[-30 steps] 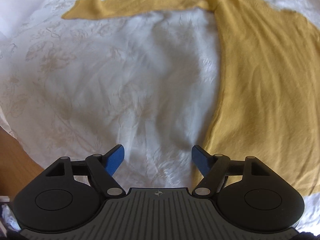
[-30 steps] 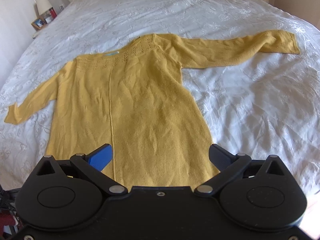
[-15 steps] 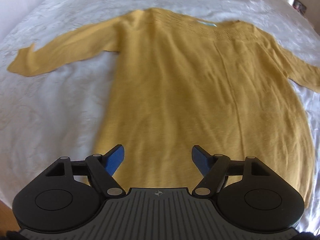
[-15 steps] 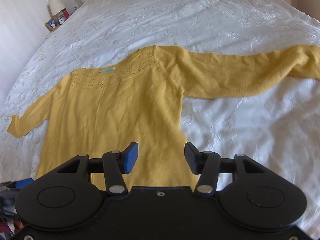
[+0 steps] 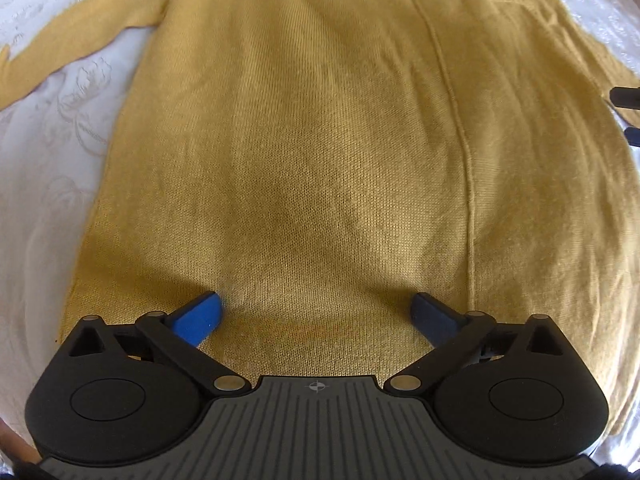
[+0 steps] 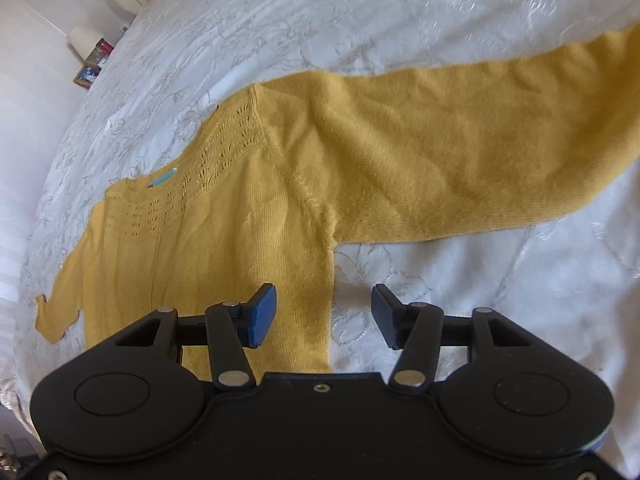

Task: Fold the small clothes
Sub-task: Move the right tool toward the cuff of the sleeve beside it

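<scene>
A mustard yellow knit sweater (image 5: 340,140) lies flat on the white bedspread, sleeves spread out. My left gripper (image 5: 316,312) is wide open, low over the sweater's lower body near the hem. My right gripper (image 6: 324,312) is open over the sweater's right side edge (image 6: 316,280), just below the armpit, with the right sleeve (image 6: 480,152) stretching away to the right. The neckline with a light blue label (image 6: 164,178) is at the left. The right gripper's fingers (image 5: 628,98) show at the right edge of the left wrist view.
The white embroidered bedspread (image 6: 360,20) surrounds the sweater. A nightstand with a lamp (image 6: 82,42) and a picture frame stands beyond the bed's far left corner. The bed's near edge is at the lower left of the left wrist view (image 5: 12,436).
My left gripper has swung from the bare bedspread onto the sweater, come down close and opened wider. My right gripper has moved toward the armpit, narrowing its jaws.
</scene>
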`<state>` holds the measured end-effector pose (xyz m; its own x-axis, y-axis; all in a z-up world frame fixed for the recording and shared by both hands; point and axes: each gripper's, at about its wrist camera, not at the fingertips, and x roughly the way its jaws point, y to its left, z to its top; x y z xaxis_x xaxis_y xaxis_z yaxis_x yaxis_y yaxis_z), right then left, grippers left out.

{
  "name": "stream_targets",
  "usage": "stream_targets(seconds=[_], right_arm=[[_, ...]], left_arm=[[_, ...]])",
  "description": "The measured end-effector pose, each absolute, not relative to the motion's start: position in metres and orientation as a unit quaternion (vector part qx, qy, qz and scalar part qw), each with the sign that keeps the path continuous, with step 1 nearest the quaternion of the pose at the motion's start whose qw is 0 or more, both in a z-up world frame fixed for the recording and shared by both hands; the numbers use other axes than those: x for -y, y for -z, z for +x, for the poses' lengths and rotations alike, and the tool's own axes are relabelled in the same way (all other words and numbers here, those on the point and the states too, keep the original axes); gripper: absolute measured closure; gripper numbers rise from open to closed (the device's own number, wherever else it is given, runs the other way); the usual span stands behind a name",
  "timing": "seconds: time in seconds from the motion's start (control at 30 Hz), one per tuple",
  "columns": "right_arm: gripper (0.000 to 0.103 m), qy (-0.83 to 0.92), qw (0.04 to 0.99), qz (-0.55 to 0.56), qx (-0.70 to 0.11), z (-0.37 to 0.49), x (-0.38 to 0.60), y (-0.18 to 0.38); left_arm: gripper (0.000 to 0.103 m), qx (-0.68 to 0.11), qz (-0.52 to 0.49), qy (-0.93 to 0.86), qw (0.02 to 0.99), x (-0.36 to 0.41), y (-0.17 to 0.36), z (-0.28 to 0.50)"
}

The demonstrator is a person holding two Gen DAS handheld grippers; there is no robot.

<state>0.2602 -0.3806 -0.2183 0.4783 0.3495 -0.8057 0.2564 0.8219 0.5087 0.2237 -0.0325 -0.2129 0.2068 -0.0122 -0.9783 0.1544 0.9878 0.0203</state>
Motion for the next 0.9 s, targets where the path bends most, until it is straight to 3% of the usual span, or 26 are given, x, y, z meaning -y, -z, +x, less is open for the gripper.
stream_targets(seconds=[0.1,0.13,0.2,0.23,0.4,0.47,0.5,0.53,0.6,0.63,0.67,0.73,0.9], right_arm=[[0.047,-0.041,0.796,0.308,-0.519,0.266,0.378,0.227],[0.053,-0.046,0.792,0.312,-0.522,0.267,0.377,0.229],[0.085,-0.048,0.789,0.311,-0.528,0.269,0.375,0.231],[0.092,-0.046,0.794,0.297,-0.528,0.270,0.375,0.229],[0.097,0.009,0.815,0.246,-0.525,0.272,0.390,0.220],[0.096,0.011,0.811,0.248,-0.529,0.272,0.397,0.224],[0.094,0.009,0.811,0.254,-0.527,0.270,0.400,0.224],[0.085,0.005,0.813,0.262,-0.520,0.267,0.403,0.222],[0.084,0.009,0.821,0.271,-0.503,0.257,0.411,0.211],[0.078,0.012,0.826,0.267,-0.497,0.252,0.415,0.206],[0.061,0.014,0.832,0.261,-0.490,0.246,0.420,0.199],[0.044,0.020,0.846,0.244,-0.474,0.235,0.428,0.184],[0.044,0.042,0.869,0.180,-0.458,0.208,0.471,0.151]], left_arm=[[0.000,-0.636,0.062,0.049,0.768,0.035,0.217,0.232],[0.000,-0.637,0.063,0.048,0.767,0.035,0.219,0.232],[0.000,-0.639,0.064,0.045,0.766,0.036,0.221,0.235],[0.000,-0.639,0.064,0.044,0.765,0.036,0.221,0.236],[0.000,-0.639,0.061,0.045,0.766,0.039,0.220,0.233],[0.000,-0.638,0.061,0.046,0.767,0.037,0.217,0.233],[0.000,-0.637,0.060,0.046,0.767,0.036,0.216,0.233],[0.000,-0.635,0.060,0.045,0.769,0.035,0.217,0.233],[0.000,-0.632,0.058,0.044,0.771,0.034,0.217,0.231],[0.000,-0.630,0.058,0.043,0.774,0.034,0.216,0.230],[0.000,-0.626,0.058,0.042,0.776,0.035,0.218,0.229],[0.000,-0.620,0.059,0.039,0.782,0.035,0.219,0.225],[0.000,-0.608,0.061,0.031,0.791,0.038,0.223,0.216]])
